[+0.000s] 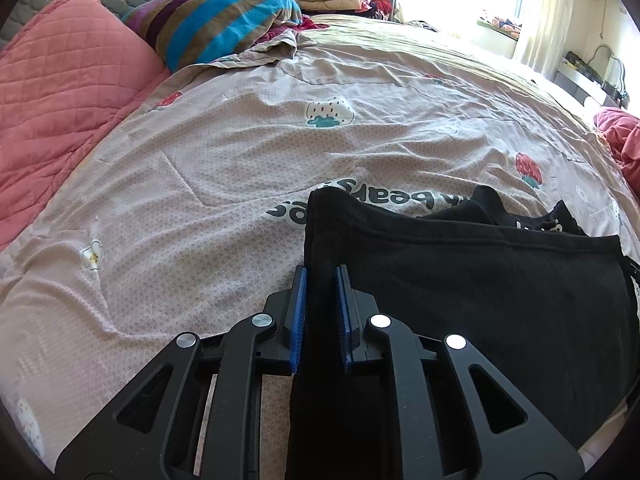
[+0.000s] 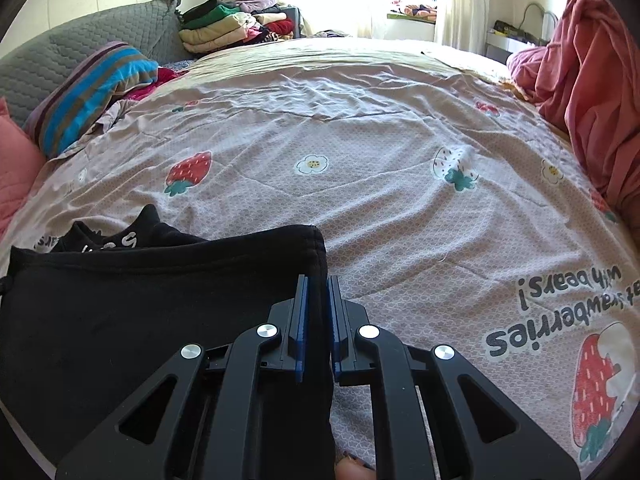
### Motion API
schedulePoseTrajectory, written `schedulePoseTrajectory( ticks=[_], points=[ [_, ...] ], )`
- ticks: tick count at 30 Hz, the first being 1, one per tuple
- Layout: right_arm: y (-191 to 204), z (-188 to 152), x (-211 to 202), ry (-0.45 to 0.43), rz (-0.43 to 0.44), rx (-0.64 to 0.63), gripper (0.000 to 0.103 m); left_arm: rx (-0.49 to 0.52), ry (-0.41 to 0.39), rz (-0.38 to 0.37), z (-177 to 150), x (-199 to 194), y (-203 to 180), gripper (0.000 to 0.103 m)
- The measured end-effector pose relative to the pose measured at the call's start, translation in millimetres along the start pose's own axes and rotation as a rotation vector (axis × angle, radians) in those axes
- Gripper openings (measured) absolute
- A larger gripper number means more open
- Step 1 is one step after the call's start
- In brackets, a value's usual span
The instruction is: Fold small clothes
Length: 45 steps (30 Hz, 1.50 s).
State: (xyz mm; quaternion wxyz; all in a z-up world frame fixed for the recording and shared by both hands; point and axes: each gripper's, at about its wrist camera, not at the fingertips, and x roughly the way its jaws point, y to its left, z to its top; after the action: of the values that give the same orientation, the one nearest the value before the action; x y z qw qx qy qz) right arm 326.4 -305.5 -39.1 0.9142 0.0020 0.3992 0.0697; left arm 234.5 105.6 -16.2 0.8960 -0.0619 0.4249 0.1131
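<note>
A black garment (image 1: 480, 280) lies on the strawberry-print bed sheet (image 1: 240, 140), folded over, with white lettering on the layer beneath. My left gripper (image 1: 322, 276) is shut on its left edge, and black cloth fills the gap between the blue pads (image 1: 299, 320). In the right wrist view the same black garment (image 2: 140, 300) spreads to the left. My right gripper (image 2: 318, 284) is shut on its right edge, just below the corner. Both held edges hang down between the fingers toward the cameras.
A pink quilted pillow (image 1: 60, 92) and a striped pillow (image 1: 224, 12) lie at the bed's left side. A pile of folded clothes (image 2: 224, 24) sits at the far end. A pink blanket (image 2: 592, 80) is heaped on the right. A fingertip (image 2: 352, 468) shows at the bottom edge.
</note>
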Motion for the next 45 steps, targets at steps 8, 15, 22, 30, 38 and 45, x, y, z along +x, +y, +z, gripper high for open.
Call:
schedulePoseTrajectory(
  ticks=[8, 15, 22, 30, 38, 45],
  points=[
    [3.3, -5.8, -11.2, -0.002, 0.007, -0.019, 0.021, 0.004, -0.001, -0.006, -3.7, -6.1, -0.5, 0.016],
    [-4.0, -18.0, -28.8, 0.000, 0.044, 0.013, 0.037, -0.015, -0.021, -0.030, -11.7, -24.3, 7.6, 0.035],
    [-10.6, -42.1, -57.1, 0.003, 0.088, 0.039, 0.047, -0.130, -0.024, -0.099, -29.6, -47.1, 37.4, 0.044],
    [-8.8, -64.2, -76.6, 0.030, 0.149, 0.064, 0.054, -0.232, 0.039, -0.254, -56.5, -56.4, 48.8, 0.058],
    [-9.6, -84.0, -76.1, 0.084, 0.173, 0.067, 0.054, -0.273, 0.104, -0.316, -77.3, -44.5, 42.5, 0.060],
    [-15.7, -87.4, -74.5, 0.104, 0.230, 0.107, 0.021, -0.310, 0.119, -0.377, -85.2, -43.4, 40.1, 0.024]
  ],
)
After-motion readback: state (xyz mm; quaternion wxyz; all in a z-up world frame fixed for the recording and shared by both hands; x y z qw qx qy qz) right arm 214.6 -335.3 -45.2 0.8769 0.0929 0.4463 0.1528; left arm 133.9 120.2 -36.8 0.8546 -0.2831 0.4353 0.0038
